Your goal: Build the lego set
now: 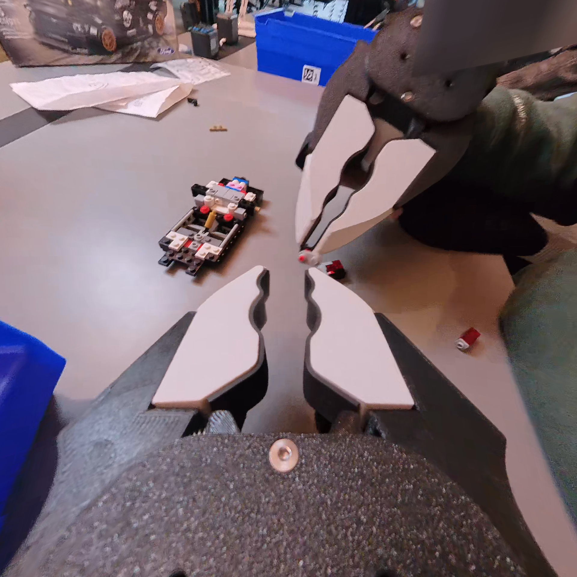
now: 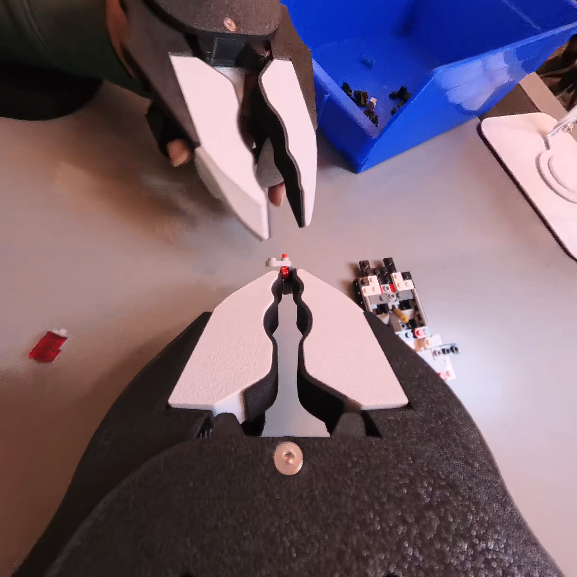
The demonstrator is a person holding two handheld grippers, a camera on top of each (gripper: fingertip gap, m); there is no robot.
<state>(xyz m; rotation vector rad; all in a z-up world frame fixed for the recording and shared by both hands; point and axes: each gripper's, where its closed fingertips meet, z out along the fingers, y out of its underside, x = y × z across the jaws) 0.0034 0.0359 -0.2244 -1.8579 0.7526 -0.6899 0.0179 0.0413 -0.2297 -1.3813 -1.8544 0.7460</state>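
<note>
Beside the brick chassis on the tabletop, the right gripper pinched a small grey-and-red piece, facing the empty, narrowly parted left gripper.

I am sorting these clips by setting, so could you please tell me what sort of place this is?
Probably a hobby or lab worktable for toy-brick building: a half-built brick car chassis lies on the grey table, beside a blue parts bin and paper instruction sheets.
</note>
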